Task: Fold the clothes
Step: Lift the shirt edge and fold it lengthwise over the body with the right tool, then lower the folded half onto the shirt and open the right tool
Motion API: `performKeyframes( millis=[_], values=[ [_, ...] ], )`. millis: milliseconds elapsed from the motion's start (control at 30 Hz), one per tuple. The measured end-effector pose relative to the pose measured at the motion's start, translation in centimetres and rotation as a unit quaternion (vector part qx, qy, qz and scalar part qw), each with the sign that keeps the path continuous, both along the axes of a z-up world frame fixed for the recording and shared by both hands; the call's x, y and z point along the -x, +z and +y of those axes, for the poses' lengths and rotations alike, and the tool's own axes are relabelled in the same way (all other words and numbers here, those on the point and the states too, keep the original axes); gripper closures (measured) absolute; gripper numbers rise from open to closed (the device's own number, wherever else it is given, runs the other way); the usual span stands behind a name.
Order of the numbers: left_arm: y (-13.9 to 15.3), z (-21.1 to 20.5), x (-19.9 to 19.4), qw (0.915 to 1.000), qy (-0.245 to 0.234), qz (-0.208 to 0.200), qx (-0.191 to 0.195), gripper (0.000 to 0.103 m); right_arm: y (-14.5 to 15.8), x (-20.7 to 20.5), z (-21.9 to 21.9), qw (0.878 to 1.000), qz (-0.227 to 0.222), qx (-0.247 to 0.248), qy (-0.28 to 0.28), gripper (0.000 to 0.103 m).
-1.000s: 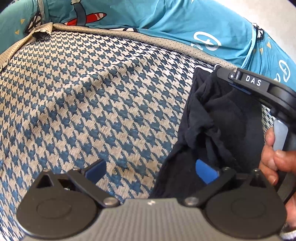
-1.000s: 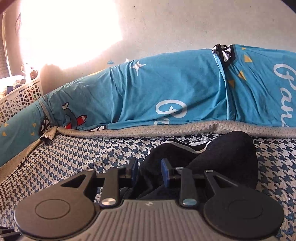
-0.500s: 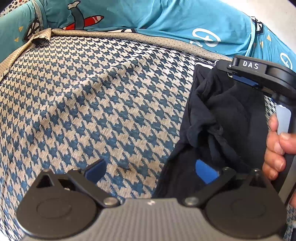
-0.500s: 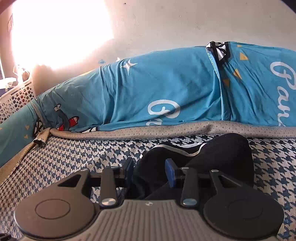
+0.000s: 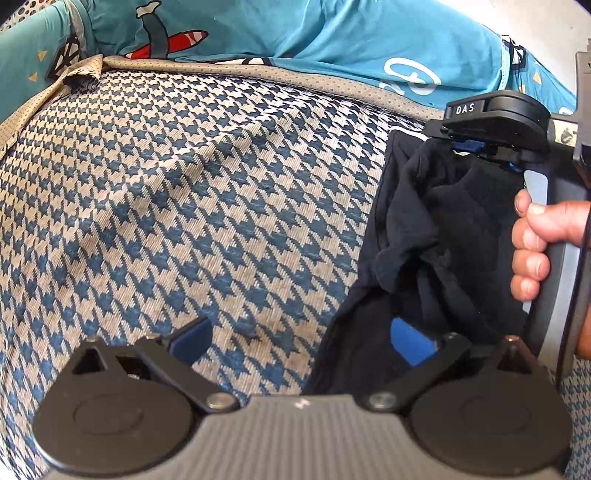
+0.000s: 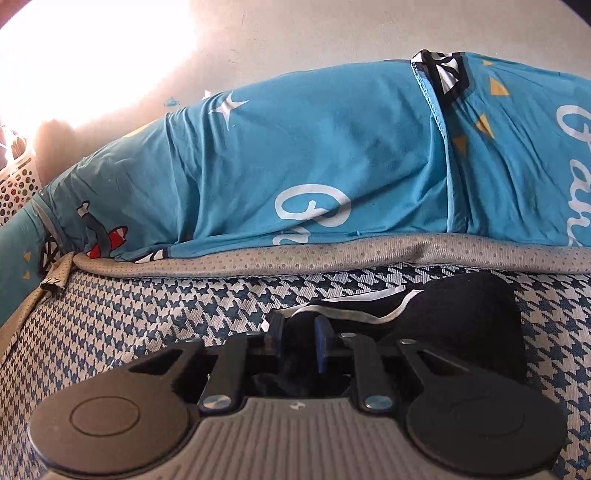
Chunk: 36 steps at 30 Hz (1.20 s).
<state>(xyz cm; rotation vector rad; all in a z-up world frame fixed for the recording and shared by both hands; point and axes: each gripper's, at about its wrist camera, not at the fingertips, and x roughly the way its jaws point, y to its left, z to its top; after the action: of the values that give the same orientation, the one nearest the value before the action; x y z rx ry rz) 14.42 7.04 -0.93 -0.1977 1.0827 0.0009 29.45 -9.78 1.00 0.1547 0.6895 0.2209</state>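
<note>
My right gripper (image 6: 298, 341) has just been closing, and its blue pads now pinch a bunched fold of the black garment (image 6: 461, 321), which fills the narrow gap between them. The garment lies crumpled on the blue and cream houndstooth cover (image 6: 147, 314), with a thin white trim along one edge facing the far side. From the left camera I see the same garment (image 5: 436, 236) at the right of the cover (image 5: 184, 203), rumpled and twisted, with my right hand (image 5: 535, 240) wrapped round the handle of the right gripper (image 5: 476, 146), whose tip bites the cloth's far end. My left gripper (image 5: 303, 332) stands spread wide: its left finger (image 5: 192, 334) hangs over bare cover, its right finger (image 5: 410, 341) over the near edge of the black cloth, and I cannot tell whether that one touches it. Behind the cover runs a dotted grey border (image 6: 332, 254), and past it a teal printed sheet (image 6: 295, 155) is draped over a long hump against the wall (image 6: 332, 33).
</note>
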Motion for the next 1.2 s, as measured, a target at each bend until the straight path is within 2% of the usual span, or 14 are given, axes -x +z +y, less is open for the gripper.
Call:
performKeyframes(
  millis=[133, 333, 433, 533, 667, 867, 933, 1100, 1200],
  values=[
    [0.0, -0.1, 0.0, 1.0, -0.001, 0.001, 0.001, 0.0, 1.3, 0.7, -0.7, 0.999, -0.035, -0.035, -0.015, 0.094],
    [-0.1, -0.2, -0.1, 1.0, 0.002, 0.004, 0.002, 0.0, 3.2, 1.2, 0.1, 0.994, -0.088, -0.063, 0.016, 0.094],
    [-0.3, -0.2, -0.1, 0.9999, 0.004, 0.009, 0.001, 0.0, 2.1, 0.4, 1.2, 0.994, -0.073, -0.069, 0.052, 0.094],
    [-0.2, 0.0, -0.2, 0.9999, 0.009, 0.009, 0.0, 0.0, 0.8, -0.2, 2.2, 0.997, -0.038, -0.043, 0.059, 0.087],
    [-0.1, 0.4, -0.2, 0.9998, 0.02, 0.008, -0.001, 0.0, 1.4, 1.5, 0.5, 0.995, -0.051, -0.078, 0.042, 0.077],
    [0.6, 2.4, -0.3, 0.9976, 0.068, -0.002, 0.007, 0.0, 2.0, 6.5, -2.0, 0.993, -0.046, -0.086, 0.07, 0.075],
    [0.8, 3.4, -0.4, 0.9958, 0.091, -0.005, 0.009, 0.0, 1.8, 8.4, -2.3, 0.992, -0.044, -0.087, 0.085, 0.07],
    [1.3, 4.9, -0.2, 0.9918, 0.126, -0.012, 0.014, 0.0, 1.1, 11.7, -1.7, 0.989, -0.047, -0.085, 0.107, 0.046],
    [1.2, 5.3, -0.3, 0.9913, 0.131, -0.006, 0.012, 0.0, 0.4, 12.3, -0.8, 0.989, -0.04, -0.086, 0.115, 0.043]
  ],
)
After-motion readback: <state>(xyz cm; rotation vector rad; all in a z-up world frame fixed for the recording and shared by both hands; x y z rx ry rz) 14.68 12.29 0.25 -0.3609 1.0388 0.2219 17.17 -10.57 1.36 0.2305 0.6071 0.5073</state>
